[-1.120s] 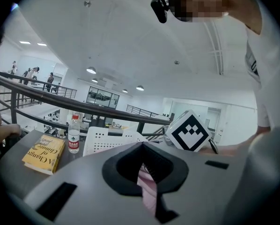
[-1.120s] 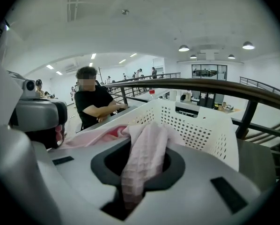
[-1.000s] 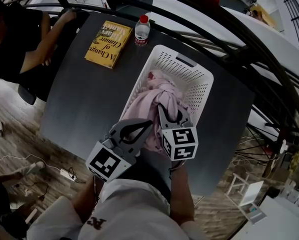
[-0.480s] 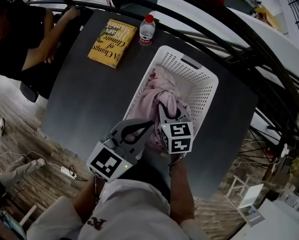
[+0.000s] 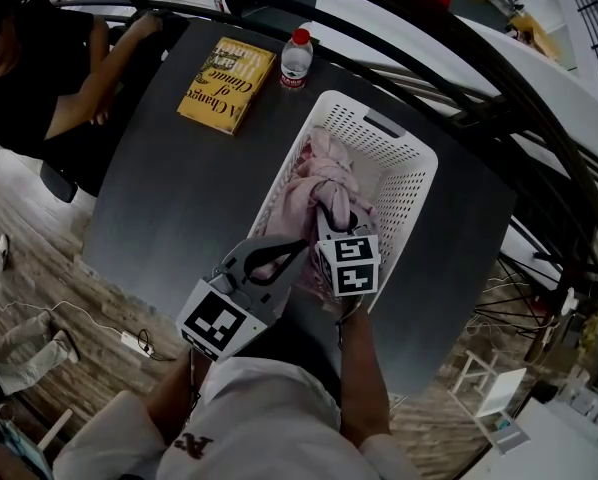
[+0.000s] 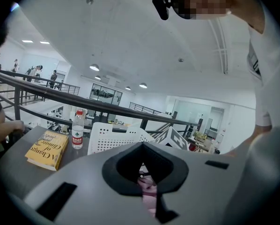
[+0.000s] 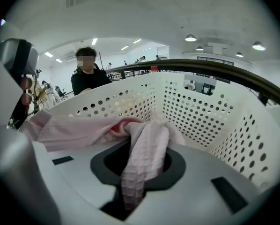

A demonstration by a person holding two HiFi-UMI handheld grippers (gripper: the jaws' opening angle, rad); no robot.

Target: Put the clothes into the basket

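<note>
A white perforated basket (image 5: pixel 411 173) stands on the dark table (image 5: pixel 164 203). Pink clothes (image 5: pixel 317 180) lie bunched inside it. My right gripper (image 5: pixel 326 220) reaches down into the basket from its near end and is shut on a strip of pink waffle cloth (image 7: pixel 142 165), which trails out to the rest of the heap. My left gripper (image 5: pixel 297 249) sits at the basket's near left rim with its jaws together. A bit of pink cloth (image 6: pixel 147 190) shows pinched between them.
A yellow book (image 5: pixel 224 85) and a water bottle (image 5: pixel 295 58) lie on the table beyond the basket. A person in black (image 5: pixel 34 73) sits at the table's far left corner. A dark railing (image 5: pixel 469 83) curves past behind the basket.
My right gripper has sunk lower into the basket with the pink cloth still in it. My left gripper has stayed where it was.
</note>
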